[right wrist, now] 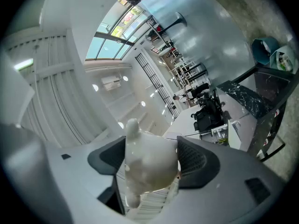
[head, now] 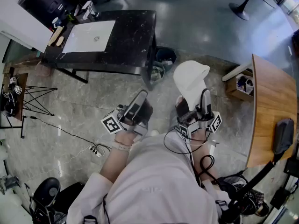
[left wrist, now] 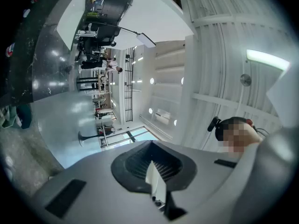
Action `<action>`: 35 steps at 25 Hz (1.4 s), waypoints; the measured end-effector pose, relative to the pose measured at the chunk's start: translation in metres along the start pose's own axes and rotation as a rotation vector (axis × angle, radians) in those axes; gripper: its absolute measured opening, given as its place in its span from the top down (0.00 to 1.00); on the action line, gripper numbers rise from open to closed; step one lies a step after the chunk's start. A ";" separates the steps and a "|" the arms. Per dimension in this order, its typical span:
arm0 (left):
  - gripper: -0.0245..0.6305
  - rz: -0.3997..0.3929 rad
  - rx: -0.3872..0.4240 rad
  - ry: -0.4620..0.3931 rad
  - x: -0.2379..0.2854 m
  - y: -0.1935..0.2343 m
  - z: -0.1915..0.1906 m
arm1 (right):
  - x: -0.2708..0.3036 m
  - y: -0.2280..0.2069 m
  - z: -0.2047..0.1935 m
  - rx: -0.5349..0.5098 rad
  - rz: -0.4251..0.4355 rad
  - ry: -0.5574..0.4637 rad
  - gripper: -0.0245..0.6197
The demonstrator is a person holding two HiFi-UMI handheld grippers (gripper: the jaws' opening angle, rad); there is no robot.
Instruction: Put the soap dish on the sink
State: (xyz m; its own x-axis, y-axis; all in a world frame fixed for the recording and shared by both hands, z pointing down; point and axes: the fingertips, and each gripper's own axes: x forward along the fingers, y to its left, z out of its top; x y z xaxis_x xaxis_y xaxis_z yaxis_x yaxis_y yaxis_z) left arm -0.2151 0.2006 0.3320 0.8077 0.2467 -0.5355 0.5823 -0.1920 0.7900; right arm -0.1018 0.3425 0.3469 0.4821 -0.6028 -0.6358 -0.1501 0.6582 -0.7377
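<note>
Closest in, both grippers are held out in front of the person's white top. The left gripper has its jaws pressed together with nothing in them, dark ribbed pads meeting in the middle of its own view. The right gripper is pinching the dish, a white rounded thing sticking out past the jaws, so it's up in the air over the floor and not resting on anything. A black cable loops under that gripper. On the grey stone floor off to the left there's a power strip with a thin cord running away from it. Further out, a bin sits just beside the corner of the black marble counter, and the white sink is set into that counter, well apart from the dish. A few small bits sit at the far end of the counter, too tiny to make out. Over on the right there's a wooden table with a dark object on it.
</note>
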 end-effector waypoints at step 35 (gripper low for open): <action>0.95 0.288 0.211 -0.354 0.198 0.209 0.146 | 0.284 -0.174 0.266 0.208 -0.102 0.293 0.41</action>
State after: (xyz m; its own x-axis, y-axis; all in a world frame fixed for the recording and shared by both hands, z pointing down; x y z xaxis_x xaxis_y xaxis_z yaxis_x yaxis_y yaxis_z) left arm 0.0795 0.0708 0.3477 0.8986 -0.1751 -0.4023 0.3078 -0.4019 0.8624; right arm 0.2907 0.1770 0.3553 0.2139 -0.7538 -0.6213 0.0789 0.6472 -0.7582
